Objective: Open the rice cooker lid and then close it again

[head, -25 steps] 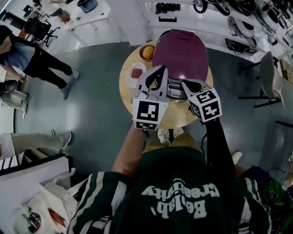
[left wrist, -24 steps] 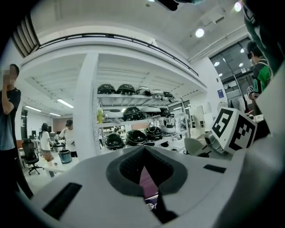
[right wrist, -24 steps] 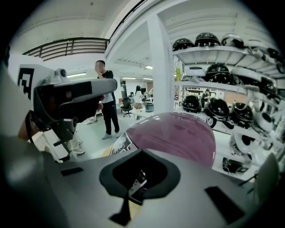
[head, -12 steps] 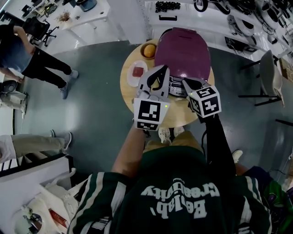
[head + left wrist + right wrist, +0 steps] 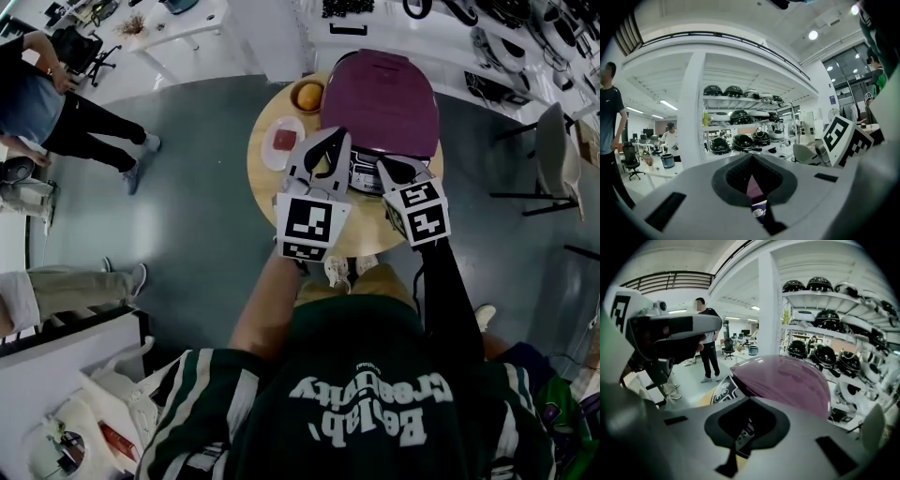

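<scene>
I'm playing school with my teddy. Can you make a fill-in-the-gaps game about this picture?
1. The cooker has a ___ lid.
2. The table is ___ in shape.
3. In the head view, the plate lies to the ___ of the cooker.

Missing words: purple; round; left.

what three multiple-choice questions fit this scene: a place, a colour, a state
1. Where does the white plate lie?
A) on the floor
B) on the round table, left of the rice cooker
C) on the lid
2. What colour is the lid?
A) green
B) white
C) purple
3. How is the lid?
A) down, shut
B) raised upright
C) taken off

B: it sits on the wood beside the cooker. C: head and right gripper views show purple. A: it domes over the body, no gap.
</scene>
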{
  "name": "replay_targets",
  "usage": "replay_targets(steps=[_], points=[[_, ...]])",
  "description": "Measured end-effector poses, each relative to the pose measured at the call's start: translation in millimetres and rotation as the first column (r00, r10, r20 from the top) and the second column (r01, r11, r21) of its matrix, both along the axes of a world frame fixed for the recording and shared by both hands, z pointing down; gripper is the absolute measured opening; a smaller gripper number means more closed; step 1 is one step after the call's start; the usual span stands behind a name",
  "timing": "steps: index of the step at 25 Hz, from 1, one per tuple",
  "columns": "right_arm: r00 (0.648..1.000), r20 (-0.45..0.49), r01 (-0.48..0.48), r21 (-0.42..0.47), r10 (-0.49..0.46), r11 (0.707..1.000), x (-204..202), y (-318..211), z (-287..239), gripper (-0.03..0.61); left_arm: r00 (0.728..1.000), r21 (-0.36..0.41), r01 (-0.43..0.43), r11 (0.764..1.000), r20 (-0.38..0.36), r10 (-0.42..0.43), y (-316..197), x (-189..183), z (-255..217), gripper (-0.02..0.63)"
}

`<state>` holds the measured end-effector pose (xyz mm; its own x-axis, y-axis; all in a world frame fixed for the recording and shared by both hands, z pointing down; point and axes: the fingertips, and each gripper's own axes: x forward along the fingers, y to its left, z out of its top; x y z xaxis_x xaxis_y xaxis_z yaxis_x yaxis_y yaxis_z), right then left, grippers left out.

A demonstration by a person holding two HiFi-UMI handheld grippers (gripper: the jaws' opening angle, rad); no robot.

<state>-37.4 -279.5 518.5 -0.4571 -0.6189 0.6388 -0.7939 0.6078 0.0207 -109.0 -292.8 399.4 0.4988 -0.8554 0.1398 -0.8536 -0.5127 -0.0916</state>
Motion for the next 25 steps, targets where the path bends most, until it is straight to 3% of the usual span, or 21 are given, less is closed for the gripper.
replay_targets(steps=[9, 16, 25], points=[[1.0, 0.015, 0.001, 0.013, -0.002, 1.0, 1, -1, 1, 0.003, 1.0, -0.012, 0.016, 1.0, -0.002, -0.016, -3, -4, 5, -0.002], [0.994, -0.105, -0.006, 0.135, 0.021, 0.991, -2, -2, -1, 0.005, 1.0, -0.015, 0.027, 1.0, -0.007, -0.027, -5, -9, 1, 0.0], [0.998, -0.055, -0.031, 0.104, 0.037, 0.994, -1, 2, 6, 0.005, 1.0, -0.015, 0.026, 1.0, -0.001, -0.026, 0, -15, 3, 0.0]])
